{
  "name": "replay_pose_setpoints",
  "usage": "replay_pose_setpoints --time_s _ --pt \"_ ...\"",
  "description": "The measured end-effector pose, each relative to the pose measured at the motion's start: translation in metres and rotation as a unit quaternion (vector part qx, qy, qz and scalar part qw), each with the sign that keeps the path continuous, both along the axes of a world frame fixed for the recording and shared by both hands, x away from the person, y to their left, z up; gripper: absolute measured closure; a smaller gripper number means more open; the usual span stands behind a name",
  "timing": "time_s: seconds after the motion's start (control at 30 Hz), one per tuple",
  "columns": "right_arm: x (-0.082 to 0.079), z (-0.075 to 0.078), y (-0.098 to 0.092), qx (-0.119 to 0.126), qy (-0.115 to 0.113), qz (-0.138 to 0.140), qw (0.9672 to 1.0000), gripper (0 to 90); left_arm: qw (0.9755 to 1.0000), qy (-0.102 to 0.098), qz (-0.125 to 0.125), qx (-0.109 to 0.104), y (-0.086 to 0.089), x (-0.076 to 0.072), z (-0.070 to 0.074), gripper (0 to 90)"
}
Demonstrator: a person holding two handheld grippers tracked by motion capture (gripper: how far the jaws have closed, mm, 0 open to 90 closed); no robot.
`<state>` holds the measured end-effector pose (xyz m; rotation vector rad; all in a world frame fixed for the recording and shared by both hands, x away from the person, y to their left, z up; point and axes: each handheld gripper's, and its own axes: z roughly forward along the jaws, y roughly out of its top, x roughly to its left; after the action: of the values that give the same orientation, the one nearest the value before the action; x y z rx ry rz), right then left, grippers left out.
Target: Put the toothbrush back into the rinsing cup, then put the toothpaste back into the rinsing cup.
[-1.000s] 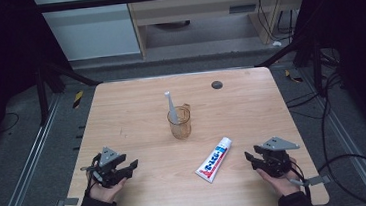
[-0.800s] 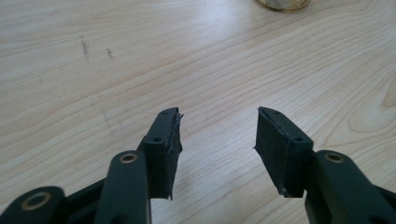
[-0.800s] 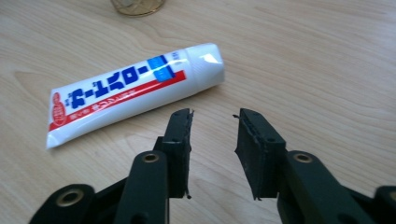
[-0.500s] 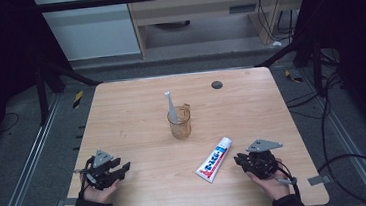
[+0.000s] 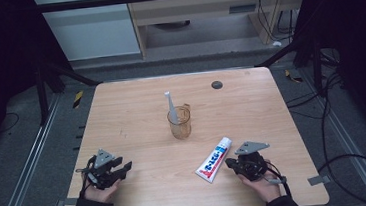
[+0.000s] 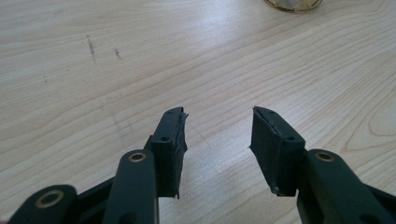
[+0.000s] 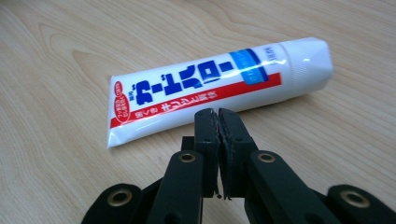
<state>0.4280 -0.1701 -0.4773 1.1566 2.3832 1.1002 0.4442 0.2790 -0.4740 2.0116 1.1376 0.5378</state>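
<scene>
In the high view the toothpaste tube lies flat on the wooden counter at about five o'clock from the amber cup that holds an upright white toothbrush, with the right claw just beside its flat end and the left claw well apart at eight o'clock. In the left gripper view that claw stands released over bare wood, and the cup's base is cut off at twelve o'clock. In the right gripper view the claw, having just closed, is clenched on nothing, its tips just short of the tube, whose small print is hard to read.
</scene>
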Motion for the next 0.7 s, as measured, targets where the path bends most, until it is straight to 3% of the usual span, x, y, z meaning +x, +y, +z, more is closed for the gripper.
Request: replay_pose_setpoints --time_s 0.13,0.23,0.43,0.7 --pt "0.001 -0.002 0.006 -0.004 0.007 0.006 0.9999 87.3 0.9999 -0.007 0.008 0.0 0.002 0.0 0.0 53.3" --pt "0.002 -0.005 0.012 -0.009 0.014 0.016 0.9997 88.1 0.9998 0.002 0.019 0.009 0.002 0.001 -0.001 51.9" --pt "0.003 -0.009 0.018 -0.015 0.022 0.03 0.9992 88.9 0.9996 0.018 0.017 0.016 0.001 0.002 -0.002 51.5" --pt "0.005 -0.01 0.024 -0.012 0.024 0.037 0.9989 89.2 0.9995 0.018 0.018 0.017 0.001 0.002 -0.001 50.6"
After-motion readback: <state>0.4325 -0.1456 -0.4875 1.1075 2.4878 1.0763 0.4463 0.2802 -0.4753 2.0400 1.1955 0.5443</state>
